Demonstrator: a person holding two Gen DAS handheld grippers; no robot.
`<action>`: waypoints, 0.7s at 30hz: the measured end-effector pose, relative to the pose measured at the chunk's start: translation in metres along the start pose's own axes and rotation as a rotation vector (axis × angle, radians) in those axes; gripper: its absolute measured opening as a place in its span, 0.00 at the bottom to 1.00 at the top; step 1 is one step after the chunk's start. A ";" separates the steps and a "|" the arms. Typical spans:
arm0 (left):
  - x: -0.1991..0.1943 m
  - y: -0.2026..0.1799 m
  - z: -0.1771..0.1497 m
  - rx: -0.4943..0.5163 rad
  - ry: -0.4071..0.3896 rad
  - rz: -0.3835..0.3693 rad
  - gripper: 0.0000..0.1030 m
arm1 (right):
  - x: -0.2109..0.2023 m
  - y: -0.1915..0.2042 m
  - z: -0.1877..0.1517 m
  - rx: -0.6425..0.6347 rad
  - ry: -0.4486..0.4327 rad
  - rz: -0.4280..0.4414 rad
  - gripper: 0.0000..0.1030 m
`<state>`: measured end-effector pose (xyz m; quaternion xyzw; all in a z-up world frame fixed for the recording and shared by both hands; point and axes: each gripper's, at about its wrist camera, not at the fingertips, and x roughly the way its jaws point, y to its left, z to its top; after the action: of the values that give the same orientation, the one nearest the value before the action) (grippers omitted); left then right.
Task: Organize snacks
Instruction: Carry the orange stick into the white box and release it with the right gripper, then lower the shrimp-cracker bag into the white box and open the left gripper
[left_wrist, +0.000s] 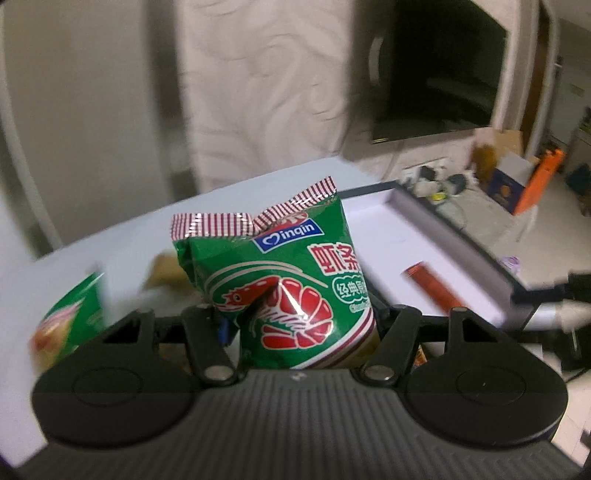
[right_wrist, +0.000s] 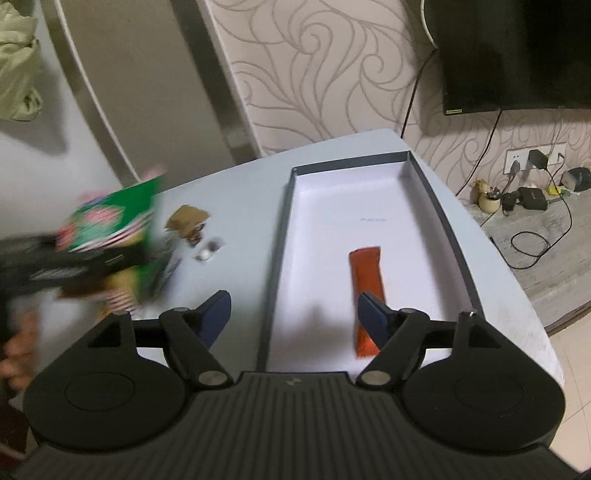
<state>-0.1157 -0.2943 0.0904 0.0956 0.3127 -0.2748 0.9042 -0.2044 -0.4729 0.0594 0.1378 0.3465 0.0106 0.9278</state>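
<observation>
Sitting pinched between the left tongs (left_wrist: 295, 325), the green shrimp-chip bag (left_wrist: 288, 280) stands upright with its red-striped crimped top above the fingers and its lower part squeezed between them, so these tongs are closed on the bag, which is lifted clear of the surface (left_wrist: 122, 236). In the right wrist view the same bag (right_wrist: 110, 221) appears as a green blur at the far left, carried by the left tongs (right_wrist: 66, 266) above the surface, well apart from the right tongs (right_wrist: 293, 314). Those right tongs stand wide with nothing between them; one blue-tipped finger hangs over the bare surface and the other over the inside of the tray (right_wrist: 291, 206), whose near wall runs between the two fingers. An orange wrapped bar (right_wrist: 367, 288) lies flat in the tray, its near half passing under the right-hand finger; whether they touch cannot be told. The same orange bar (left_wrist: 432, 288) shows to the right of the bag in the left wrist view, inside the tray (left_wrist: 461, 236). A second green packet (left_wrist: 70, 314), blurred, sits at the left edge of that view. Beyond the bag, on the surface beside the tray, lie a small brown packet (right_wrist: 186, 218) and a few little wrapped sweets (right_wrist: 208, 247). A dark television (right_wrist: 517, 51) hangs on the patterned wall behind.
</observation>
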 end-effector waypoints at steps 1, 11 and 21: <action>0.007 -0.009 0.005 0.013 -0.005 -0.017 0.65 | -0.005 0.002 -0.003 -0.007 0.007 0.005 0.78; 0.106 -0.093 0.043 0.110 0.001 -0.099 0.65 | -0.050 -0.014 -0.014 -0.034 -0.002 -0.084 0.79; 0.152 -0.106 0.045 0.105 0.108 -0.088 0.80 | -0.071 -0.036 -0.027 -0.015 0.021 -0.128 0.79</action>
<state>-0.0519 -0.4645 0.0316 0.1439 0.3500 -0.3248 0.8667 -0.2787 -0.5086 0.0763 0.1081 0.3643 -0.0446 0.9239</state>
